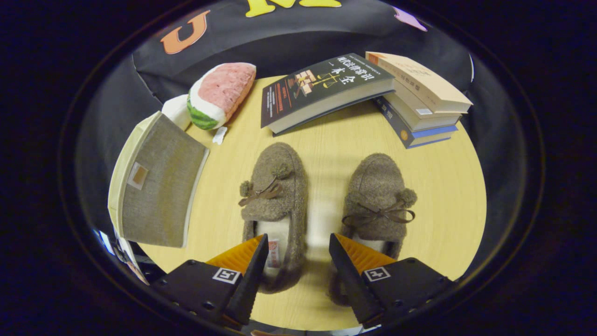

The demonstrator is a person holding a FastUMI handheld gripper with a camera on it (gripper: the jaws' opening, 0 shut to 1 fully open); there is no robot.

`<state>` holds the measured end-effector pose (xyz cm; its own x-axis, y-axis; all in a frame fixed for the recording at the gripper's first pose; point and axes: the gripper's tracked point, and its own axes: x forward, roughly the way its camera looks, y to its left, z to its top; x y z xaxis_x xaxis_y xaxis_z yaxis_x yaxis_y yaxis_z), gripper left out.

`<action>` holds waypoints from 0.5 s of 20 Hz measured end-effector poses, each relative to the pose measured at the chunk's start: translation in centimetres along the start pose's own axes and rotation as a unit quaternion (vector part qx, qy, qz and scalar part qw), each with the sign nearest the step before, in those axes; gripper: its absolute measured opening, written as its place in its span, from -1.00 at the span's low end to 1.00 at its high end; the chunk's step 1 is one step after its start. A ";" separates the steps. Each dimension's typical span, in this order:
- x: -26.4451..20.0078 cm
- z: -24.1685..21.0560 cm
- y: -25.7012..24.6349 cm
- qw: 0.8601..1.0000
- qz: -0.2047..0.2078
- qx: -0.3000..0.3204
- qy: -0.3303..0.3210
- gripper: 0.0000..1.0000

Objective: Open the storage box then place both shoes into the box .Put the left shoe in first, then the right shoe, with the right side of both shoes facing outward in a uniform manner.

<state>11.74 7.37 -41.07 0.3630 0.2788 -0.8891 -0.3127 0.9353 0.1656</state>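
Two fuzzy brown slippers with bows and pom-poms lie side by side on the round wooden table [433, 186], toes pointing away from me. The left shoe [276, 196] sits just ahead of my left finger, the right shoe [378, 196] just ahead of my right finger. My gripper [298, 245] hovers open above their heels, with the strip of table between the shoes lying in the gap. The fabric storage box [156, 186], grey-brown with a cream rim, stands to the left of the shoes with its lid shut.
A watermelon-slice plush toy [221, 93] lies beyond the box. A dark book [324, 88] leans on a stack of books [419, 100] beyond the shoes. A small white scrap [219, 135] lies near the plush.
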 end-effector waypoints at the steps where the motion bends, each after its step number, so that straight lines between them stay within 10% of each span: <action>1: 0.6 0.0 -0.5 1.000 -0.010 0.009 0.006 0.48; 5: 2.3 -0.3 0.1 1.000 0.005 0.002 0.031 -0.02; 7: 2.5 -1.1 0.9 0.998 0.029 0.020 0.044 -0.70; 10: 2.8 -0.9 1.0 0.998 0.040 0.024 0.042 -0.76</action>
<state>11.62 8.87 -43.76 0.2625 0.3358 -0.9046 -0.2941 0.9207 0.2564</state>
